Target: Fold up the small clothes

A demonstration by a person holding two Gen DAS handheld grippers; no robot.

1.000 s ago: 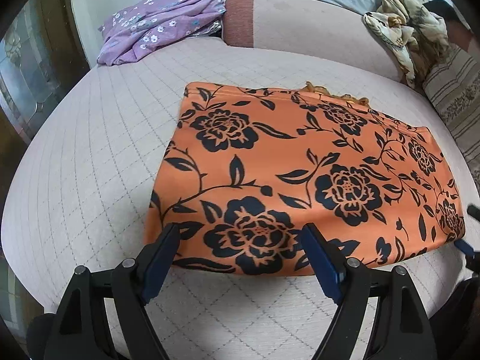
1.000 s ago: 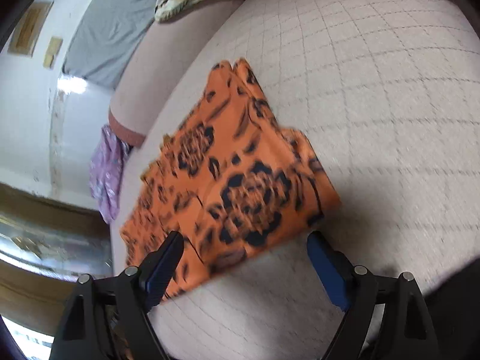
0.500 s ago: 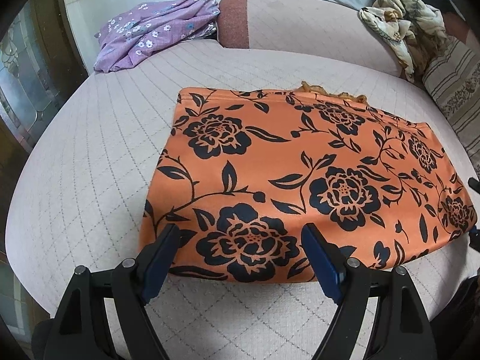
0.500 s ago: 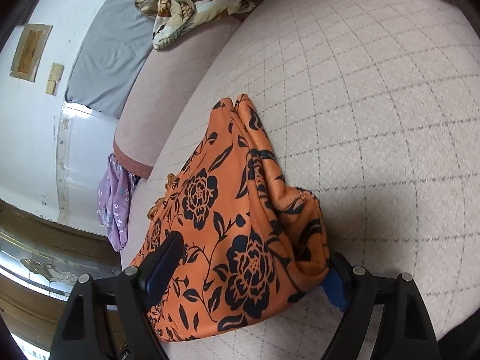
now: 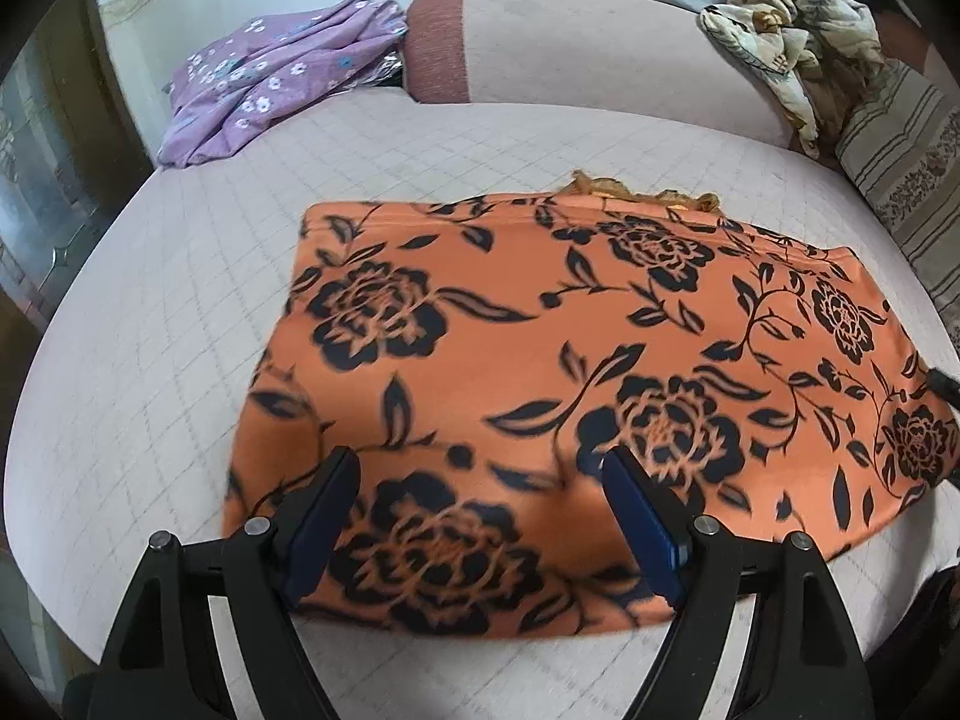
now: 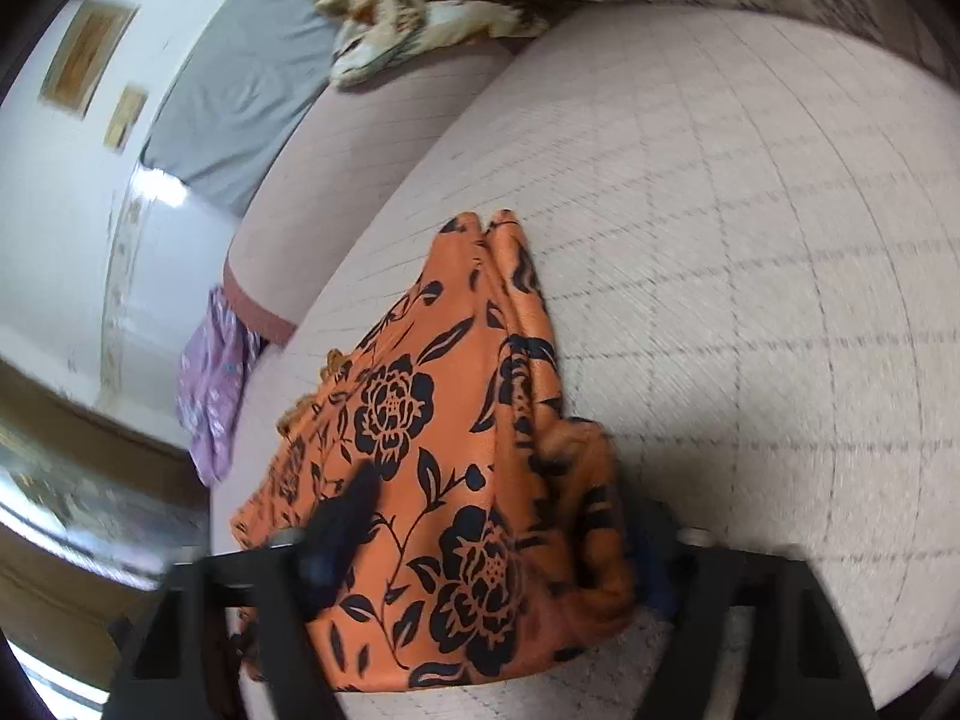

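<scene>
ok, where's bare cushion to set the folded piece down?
Bare quilted cushion between the orange floral garment and the purple floral garment; also right of the orange one in the right wrist view. Crowded: back right, with crumpled beige cloth and a striped pillow.

The cloth (image 5: 558, 372) lies flat on the bed (image 5: 180, 312), a second garment (image 5: 270, 72) behind it at the left, a blanket (image 5: 780, 48) heaped behind right
</scene>
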